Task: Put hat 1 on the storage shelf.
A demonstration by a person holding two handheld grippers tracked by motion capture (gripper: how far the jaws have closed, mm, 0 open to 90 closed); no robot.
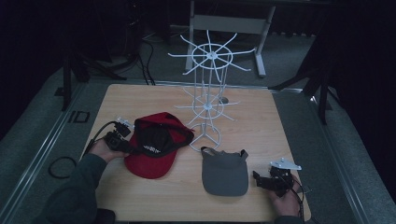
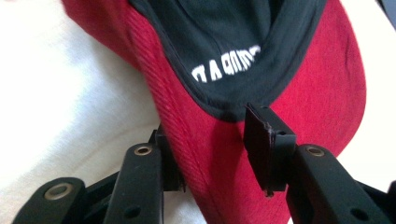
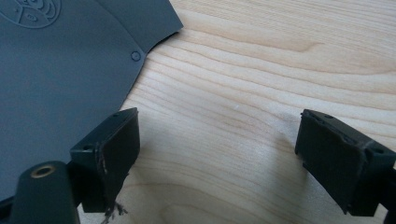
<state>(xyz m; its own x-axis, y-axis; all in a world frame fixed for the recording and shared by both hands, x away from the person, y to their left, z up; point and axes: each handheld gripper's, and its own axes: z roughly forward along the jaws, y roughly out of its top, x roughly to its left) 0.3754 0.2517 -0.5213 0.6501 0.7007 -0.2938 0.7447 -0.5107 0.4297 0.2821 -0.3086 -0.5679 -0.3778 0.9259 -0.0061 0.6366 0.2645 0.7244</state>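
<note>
Nearest the person, the right tool [image 1: 258, 178] rests low at about 4 o'clock on the worktop [image 1: 252, 116]. Its 2 jaws stand wide apart over bare wood with nothing between them. It sits at 3 o'clock of the grey visor [image 1: 225, 175], close but not touching. In the right gripper view [image 3: 219, 158] the visor's edge [image 3: 70, 60] lies just past one jaw. This looks like a waiting post, facing the visor so it can take it once the other hand is free.

At about 8 o'clock on the worktop, the left tool [image 1: 131, 148] comes at the red cap [image 1: 152, 161] from the cap's 9 o'clock side. The cap lies crown down with its black lining up, so its rim stands clear of the wood and gives the jaws an edge to straddle. In the left gripper view [image 2: 215, 154] the rim [image 2: 187, 121] runs between the 2 jaws, one outside the red cloth and one over the lining. They stand apart and do not look clamped on it, so the cap's weight is probably on the worktop.

Farther back, at 12 o'clock of the visor, stands the white wire rack [image 1: 208, 105]. Its hooks are bare and it is well within reach. It is likely where both pieces of headwear are meant to hang.
</note>
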